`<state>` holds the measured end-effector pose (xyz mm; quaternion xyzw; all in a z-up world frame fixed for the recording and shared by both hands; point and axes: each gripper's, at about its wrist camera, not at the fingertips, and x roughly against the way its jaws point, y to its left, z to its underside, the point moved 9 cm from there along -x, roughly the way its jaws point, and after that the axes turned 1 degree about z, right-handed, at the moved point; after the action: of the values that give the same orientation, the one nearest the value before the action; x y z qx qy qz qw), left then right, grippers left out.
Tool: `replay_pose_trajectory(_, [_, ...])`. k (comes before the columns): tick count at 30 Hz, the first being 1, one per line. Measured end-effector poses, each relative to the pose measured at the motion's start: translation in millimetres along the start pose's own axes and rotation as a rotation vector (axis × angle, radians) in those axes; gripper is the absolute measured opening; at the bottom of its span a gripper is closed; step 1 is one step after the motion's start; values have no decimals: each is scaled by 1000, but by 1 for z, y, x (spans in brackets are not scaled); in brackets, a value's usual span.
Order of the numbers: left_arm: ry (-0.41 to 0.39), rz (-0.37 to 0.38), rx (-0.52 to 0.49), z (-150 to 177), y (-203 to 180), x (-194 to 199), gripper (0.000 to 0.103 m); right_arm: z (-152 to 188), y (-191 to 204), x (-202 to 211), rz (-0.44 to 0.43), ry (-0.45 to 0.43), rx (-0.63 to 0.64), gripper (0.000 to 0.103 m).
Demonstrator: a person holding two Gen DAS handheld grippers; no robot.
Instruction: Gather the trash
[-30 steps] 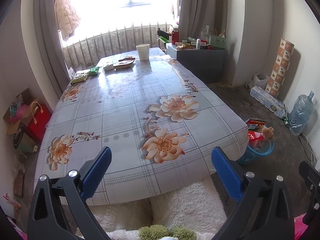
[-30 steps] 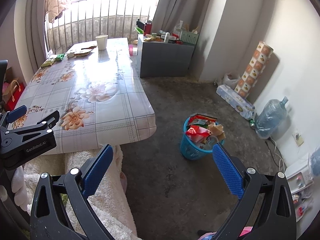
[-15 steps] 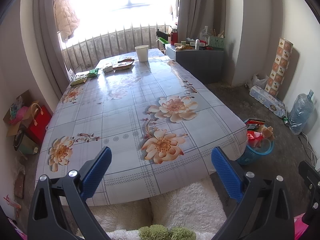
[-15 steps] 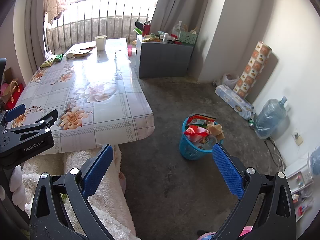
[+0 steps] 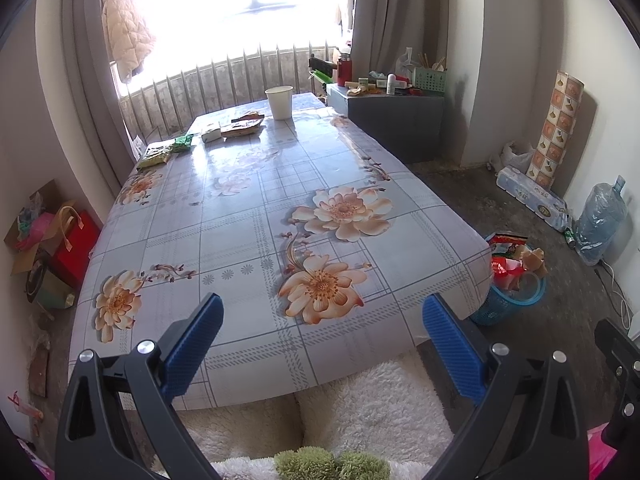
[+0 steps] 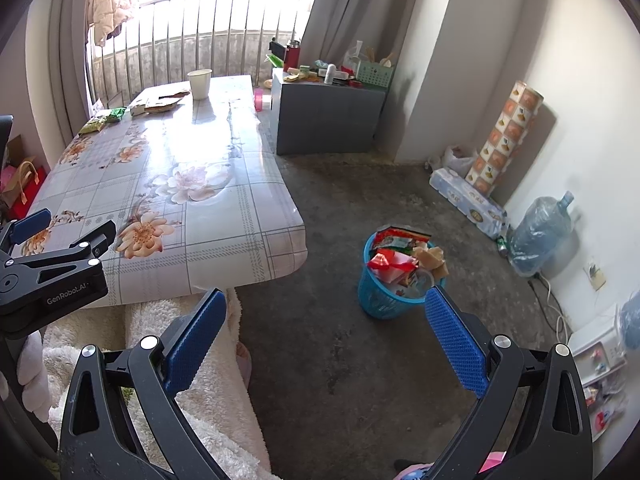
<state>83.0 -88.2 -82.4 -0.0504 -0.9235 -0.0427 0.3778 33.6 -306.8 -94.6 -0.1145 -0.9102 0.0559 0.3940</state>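
Note:
A white paper cup (image 5: 279,102) stands at the far end of the flowered table (image 5: 256,216). Beside it lie flat wrappers: a brown one (image 5: 243,127), a small white packet (image 5: 211,133) and green packets (image 5: 165,151). They also show in the right wrist view, where the cup (image 6: 199,83) stands by them. A blue trash basket (image 6: 394,282) full of wrappers stands on the floor right of the table; it also shows in the left wrist view (image 5: 510,296). My left gripper (image 5: 320,336) is open and empty over the near table edge. My right gripper (image 6: 324,334) is open and empty over the floor, near the basket.
A grey cabinet (image 6: 326,114) with bottles and boxes stands past the table. A patterned roll (image 6: 506,138), a tissue pack (image 6: 466,198) and a water jug (image 6: 540,230) line the right wall. Red bags (image 5: 68,240) lie left of the table. A white fluffy seat (image 5: 376,408) is below me.
Both views have shifted slightly; the table and basket sit a little lower and nearer in frame. Both grippers stay open and empty.

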Motion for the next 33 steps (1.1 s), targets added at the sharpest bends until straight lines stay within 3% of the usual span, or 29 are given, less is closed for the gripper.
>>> replay_pose_trajectory(33, [3, 6, -6, 0, 0, -1, 98, 2, -2, 0, 5, 0, -4, 96])
